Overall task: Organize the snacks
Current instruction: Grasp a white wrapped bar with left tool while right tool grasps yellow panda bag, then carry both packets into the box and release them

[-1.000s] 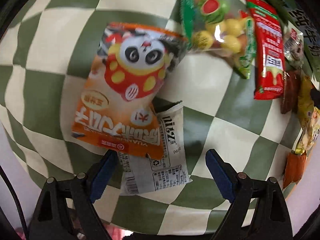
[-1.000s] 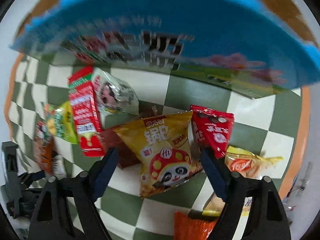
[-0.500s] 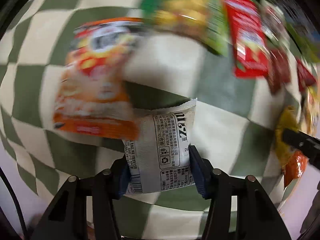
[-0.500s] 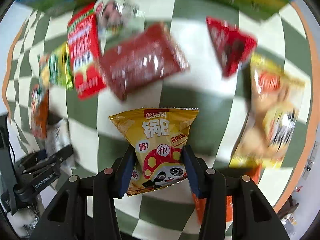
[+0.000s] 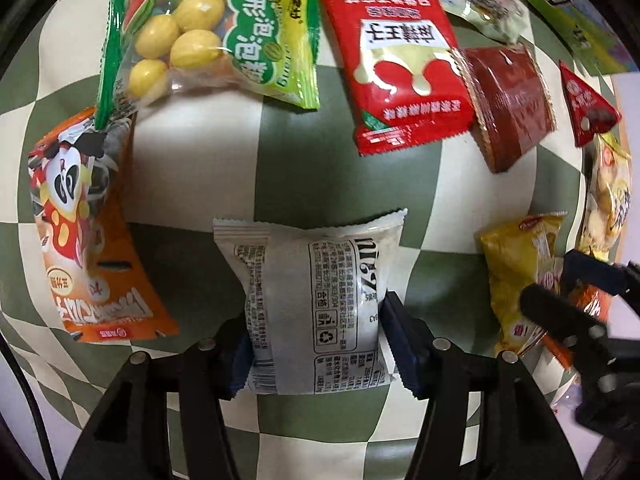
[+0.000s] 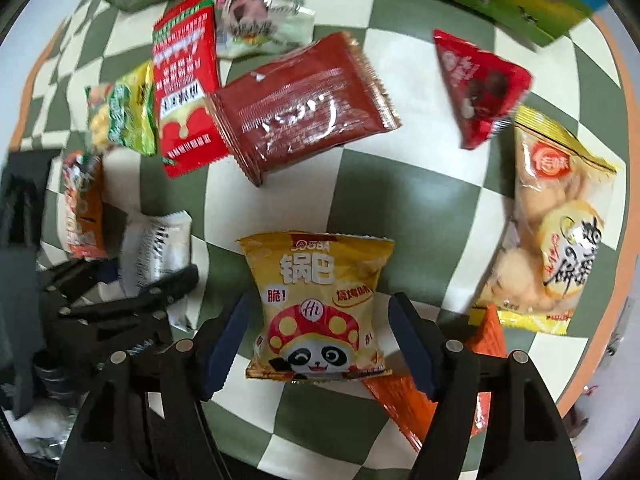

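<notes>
My left gripper (image 5: 316, 344) is shut on a white snack packet (image 5: 316, 304), held over the green and cream checkered cloth (image 5: 288, 152). The packet also shows in the right wrist view (image 6: 160, 248). My right gripper (image 6: 316, 344) is open, its fingers apart on either side of a yellow panda snack bag (image 6: 320, 300) that lies on the cloth; the pads do not touch it. In the left wrist view the same yellow bag (image 5: 516, 276) sits at the right, beside the right gripper.
On the cloth lie an orange panda bag (image 5: 84, 240), a green candy bag (image 5: 208, 36), a red packet (image 5: 396, 52), a dark red packet (image 6: 300, 104), a red triangular packet (image 6: 480, 84), a biscuit bag (image 6: 556, 220) and an orange packet (image 6: 424, 396).
My left gripper closed on the white packet and lifted it toward the right. My right gripper closed around the yellow bag, then opened; the bag now lies between its fingers.
</notes>
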The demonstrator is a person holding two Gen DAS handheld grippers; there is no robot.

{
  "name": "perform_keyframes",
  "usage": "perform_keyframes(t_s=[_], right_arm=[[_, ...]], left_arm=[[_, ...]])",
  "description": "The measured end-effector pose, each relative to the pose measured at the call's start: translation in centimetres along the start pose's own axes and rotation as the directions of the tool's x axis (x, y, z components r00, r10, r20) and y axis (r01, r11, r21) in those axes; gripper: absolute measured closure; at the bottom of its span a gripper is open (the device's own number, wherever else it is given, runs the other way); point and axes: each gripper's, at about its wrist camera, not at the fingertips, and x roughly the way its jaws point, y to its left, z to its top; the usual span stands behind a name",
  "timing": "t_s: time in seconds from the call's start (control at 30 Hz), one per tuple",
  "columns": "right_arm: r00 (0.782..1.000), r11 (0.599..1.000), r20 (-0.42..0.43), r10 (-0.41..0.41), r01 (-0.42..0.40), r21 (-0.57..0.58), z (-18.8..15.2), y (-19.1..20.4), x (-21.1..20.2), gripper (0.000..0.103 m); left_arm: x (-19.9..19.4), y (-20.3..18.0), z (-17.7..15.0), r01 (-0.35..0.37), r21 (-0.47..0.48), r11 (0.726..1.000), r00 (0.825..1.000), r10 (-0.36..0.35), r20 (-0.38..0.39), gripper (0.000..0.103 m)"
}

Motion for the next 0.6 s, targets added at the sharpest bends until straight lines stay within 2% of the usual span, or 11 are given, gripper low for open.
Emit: perform_keyframes(t_s=[0.1, 0.13, 0.2, 0.27, 0.33, 0.43, 0.6], right_arm=[[1.000, 1.000, -0.021, -0.013, 0.013, 0.010, -0.3, 0.4, 1.2, 0.032], [1.000, 1.000, -0.023, -0.015, 0.016, 0.024, -0.4, 0.3, 1.5, 0.042], [1.000, 0.999, -0.017, -0.004, 0.004, 0.042, -0.7, 0.0, 1.4, 0.044], [1.000, 0.999, 0.002, 0.000, 0.000, 0.053, -1.0, 0.0, 1.1, 0.048], [1.000, 0.998, 0.015, 0.008, -0.009, 0.067, -1.4, -0.4, 0.4, 0.049], [0.999, 0.996, 0.036, 0.019, -0.022, 0.090, -1.9, -1.0, -0.4, 0.050], [0.994, 0.988, 0.089, 0.070, -0.081, 0.128, -2.3, -3.3, -4.5, 0.051]], left_arm=[[-0.3, 1.8, 2.0, -0.001, -0.006, 1.000, 1.000, 0.001, -0.002, 0.045], [-0.5, 1.8, 2.3, -0.006, -0.004, 1.000, 1.000, 0.006, 0.006, 0.045], [-1.8, 1.1, 3.8, -0.014, -0.007, 1.000, 1.000, 0.014, 0.027, 0.049], [-3.2, 0.6, 3.7, -0.028, -0.006, 1.000, 0.998, 0.028, 0.051, 0.057], [-3.8, 0.7, 3.4, -0.026, -0.018, 0.999, 0.997, 0.028, 0.066, 0.059], [-4.6, 1.2, 2.8, -0.021, -0.024, 1.000, 0.996, 0.022, 0.086, 0.061], [-7.9, 1.9, 2.4, 0.022, -0.022, 1.000, 0.995, -0.019, 0.102, 0.061]])
